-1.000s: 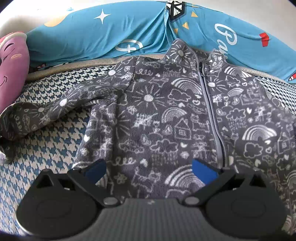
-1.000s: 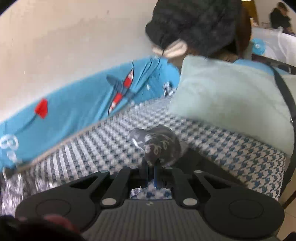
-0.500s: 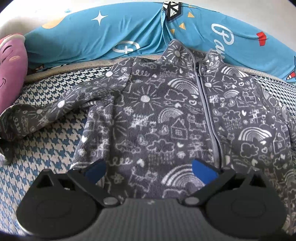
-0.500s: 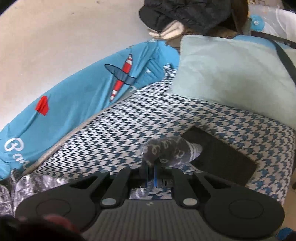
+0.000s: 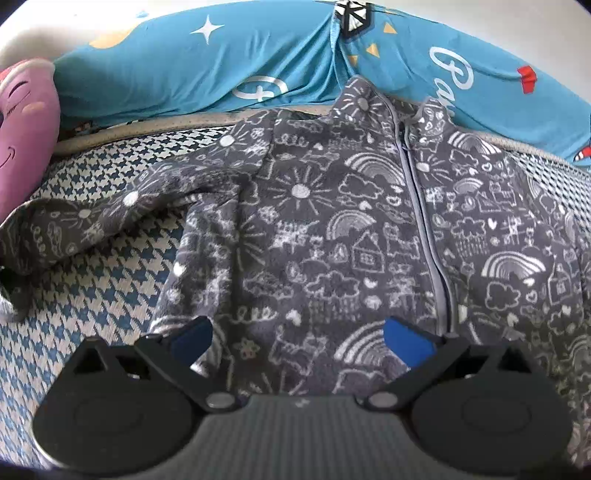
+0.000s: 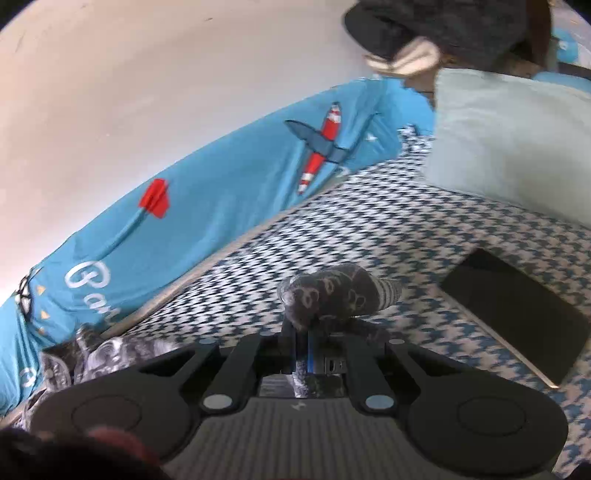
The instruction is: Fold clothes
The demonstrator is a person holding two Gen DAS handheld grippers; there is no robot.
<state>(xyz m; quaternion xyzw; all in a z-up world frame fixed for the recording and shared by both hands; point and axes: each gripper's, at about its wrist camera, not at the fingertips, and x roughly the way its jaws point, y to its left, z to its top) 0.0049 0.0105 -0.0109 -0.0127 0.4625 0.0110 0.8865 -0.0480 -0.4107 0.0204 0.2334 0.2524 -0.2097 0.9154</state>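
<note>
My left gripper (image 5: pixel 297 338) hung with its jaws spread wide and nothing between them, just above the lower front of the grey doodle-print fleece jacket (image 5: pixel 332 229). The jacket lay front up and zipped on the houndstooth bedcover (image 5: pixel 110 280), its collar reaching the blue printed bumper (image 5: pixel 221 74) at the far edge. One sleeve (image 5: pixel 92 221) trailed off toward the purple cushion (image 5: pixel 22 129), and its cuff ran out of my view at the frame's edge. The jacket's hem was hidden under my own gripper body, and its far side slid out of the frame, so I could not see that shoulder.

My right gripper (image 6: pixel 301 349) was clenched on the other sleeve cuff (image 6: pixel 332 295), the fabric bunched into a lump above the pads (image 6: pixel 312 354), which were mostly buried in it. The cuff was raised over the bedcover, near a dark flat slab (image 6: pixel 517 314) whose nature I could not make out. A pale pillow (image 6: pixel 517 147) lay beyond, with a blurred dark shape (image 6: pixel 443 29) above it. Only a scrap of the jacket's body showed at the lower left.
</note>
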